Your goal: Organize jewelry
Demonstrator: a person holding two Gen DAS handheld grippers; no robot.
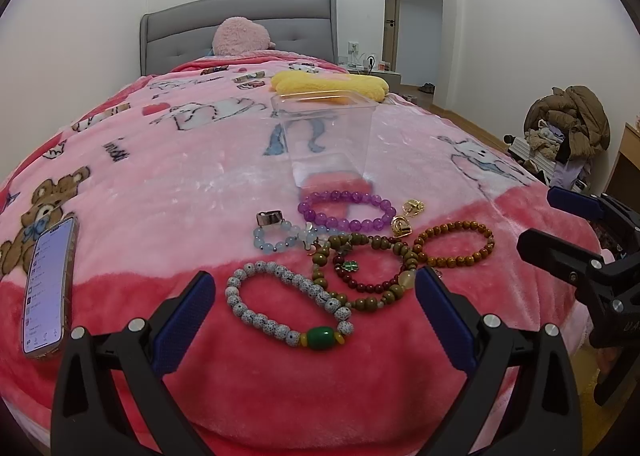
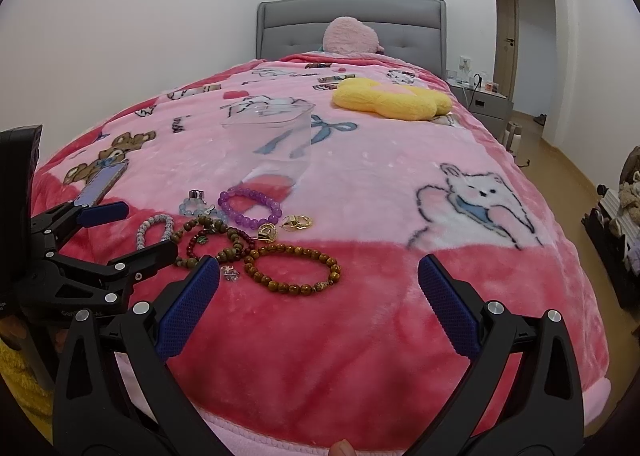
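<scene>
Several bead bracelets lie on the pink blanket near the bed's foot. A white speckled bracelet with a green bead lies between my open left gripper's fingers. Behind it lie an olive bracelet, a dark red one, a brown one, a purple one, a pale blue one, a silver ring and gold charms. A clear plastic box stands behind them. My right gripper is open and empty, right of the brown bracelet.
A phone lies on the blanket at the left. A yellow cushion lies beyond the box and a pink plush at the headboard. A pile of clothes stands right of the bed.
</scene>
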